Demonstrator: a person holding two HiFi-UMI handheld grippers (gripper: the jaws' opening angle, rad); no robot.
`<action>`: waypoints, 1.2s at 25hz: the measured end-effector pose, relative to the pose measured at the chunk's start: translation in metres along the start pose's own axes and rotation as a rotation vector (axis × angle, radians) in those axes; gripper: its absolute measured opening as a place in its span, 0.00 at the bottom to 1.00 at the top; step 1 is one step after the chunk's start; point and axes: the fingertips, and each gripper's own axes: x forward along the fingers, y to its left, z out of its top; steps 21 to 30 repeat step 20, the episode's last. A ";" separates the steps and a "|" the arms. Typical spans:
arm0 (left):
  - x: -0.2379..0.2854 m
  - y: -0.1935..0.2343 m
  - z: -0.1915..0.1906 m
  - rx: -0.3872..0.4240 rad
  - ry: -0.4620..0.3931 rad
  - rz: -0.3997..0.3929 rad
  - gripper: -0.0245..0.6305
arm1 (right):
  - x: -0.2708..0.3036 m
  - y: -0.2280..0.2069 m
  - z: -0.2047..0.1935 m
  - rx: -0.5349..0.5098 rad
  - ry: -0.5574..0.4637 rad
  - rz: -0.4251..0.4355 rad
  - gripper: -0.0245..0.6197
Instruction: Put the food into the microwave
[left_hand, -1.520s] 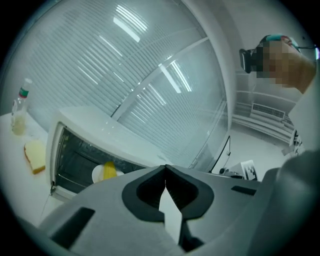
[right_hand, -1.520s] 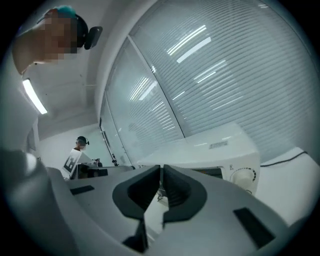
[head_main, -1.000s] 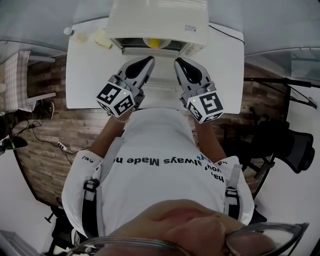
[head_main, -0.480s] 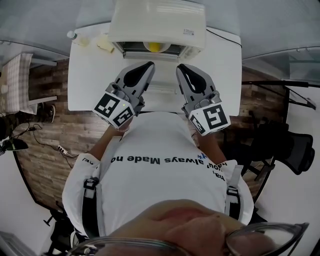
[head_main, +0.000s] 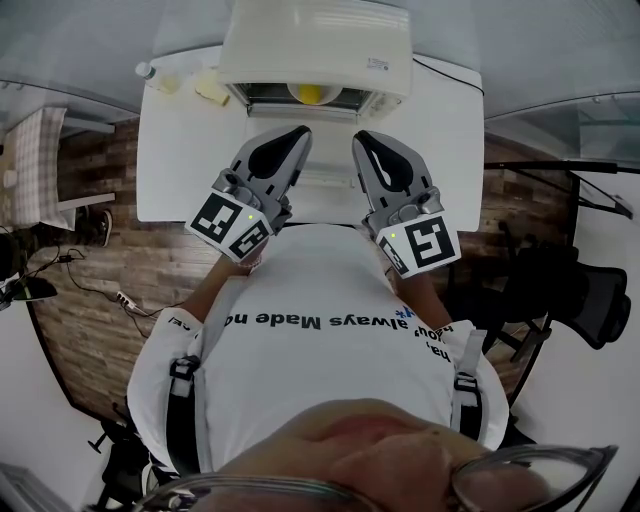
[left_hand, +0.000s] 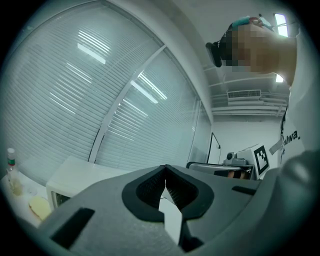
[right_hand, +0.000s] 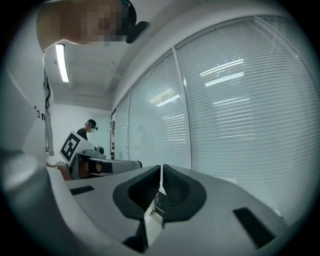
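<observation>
The white microwave (head_main: 315, 45) stands at the far side of the white table (head_main: 180, 150), its door let down toward me. Inside it sits a bowl of yellow food (head_main: 311, 93). My left gripper (head_main: 298, 133) and right gripper (head_main: 362, 138) hover side by side just before the opening, both pointing at it. In the left gripper view the left gripper (left_hand: 165, 168) has its jaws meeting at the tips with nothing between them, and the microwave (left_hand: 67, 180) lies low at the left. The right gripper (right_hand: 160, 168) is likewise shut and empty.
A small bottle (head_main: 146, 71) and a pale yellow item (head_main: 210, 88) lie on the table left of the microwave. Window blinds fill the wall behind. An office chair (head_main: 580, 290) stands on the right. Another person (right_hand: 89, 128) stands far off in the room.
Both grippers have drawn back a little from the microwave toward my body. They stay shut and empty. The bowl has not moved.
</observation>
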 end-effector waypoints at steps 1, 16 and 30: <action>0.000 0.000 0.000 0.001 0.000 0.002 0.05 | 0.000 0.000 0.001 0.001 -0.001 0.001 0.07; 0.000 -0.001 -0.003 -0.019 0.001 -0.001 0.05 | -0.003 0.003 0.002 0.002 -0.009 0.003 0.07; 0.001 0.004 -0.005 -0.027 0.005 0.003 0.05 | -0.001 0.003 0.003 0.000 -0.009 0.003 0.07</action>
